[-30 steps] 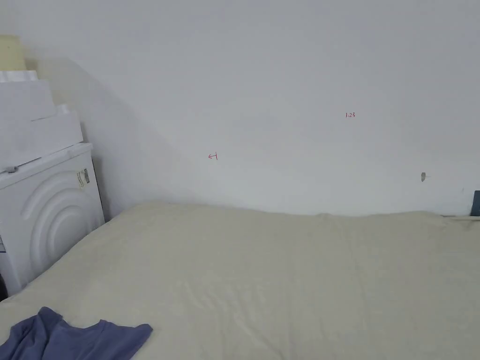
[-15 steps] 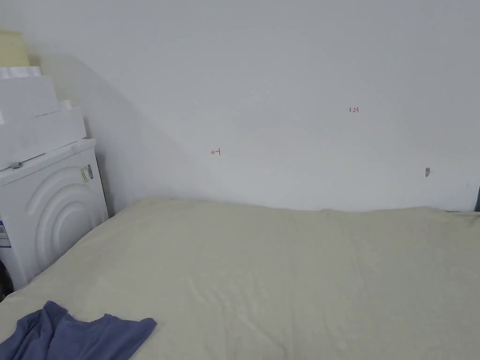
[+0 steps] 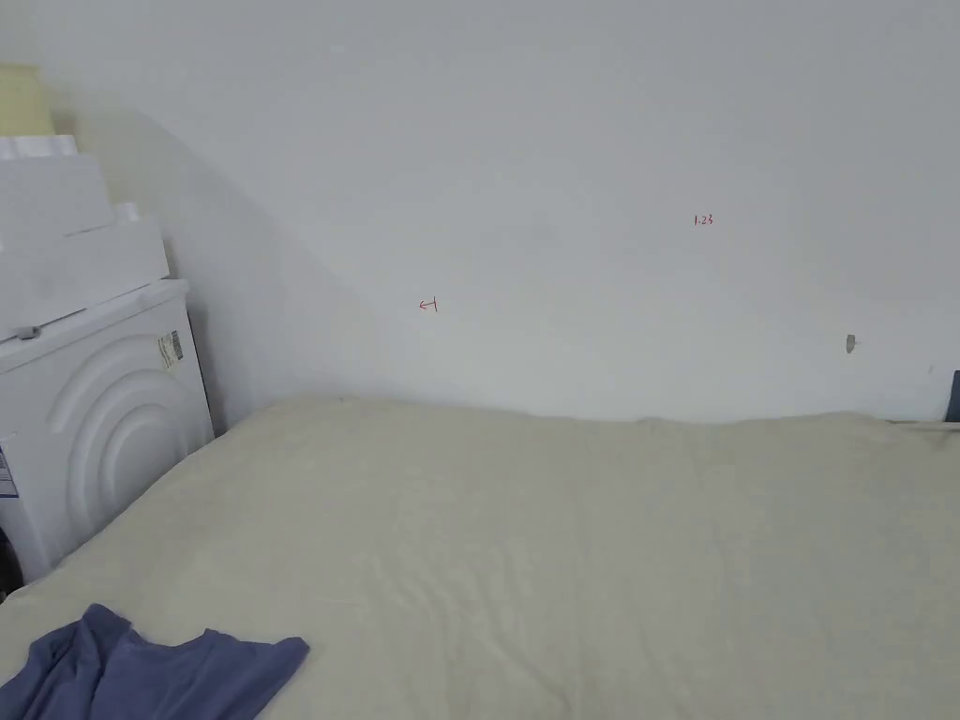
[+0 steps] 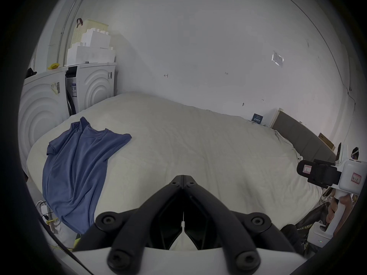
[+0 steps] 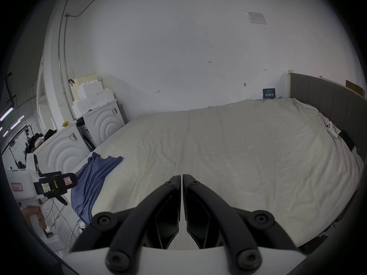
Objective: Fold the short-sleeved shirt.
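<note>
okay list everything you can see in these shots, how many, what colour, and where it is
shirt: 1, blue, crumpled at the bed's left end, hem hanging over the near edge
bed: 1, cream cover, against the wall
headboard: 1, grey, at the bed's right end
washers: 2, white, left of the bed
foam blocks: several, white, stacked on the far washer
basket: 1, pale yellow, behind the foam
remote: 1, white, on the bed by the headboard
card: 1, dark blue, against the wall at the bed's far right corner
cables: several, white and yellow, on the floor left of the bed
left gripper: 1, black, shut, empty, over the near edge
right gripper: 1, black, shut, empty, over the near edge
</note>
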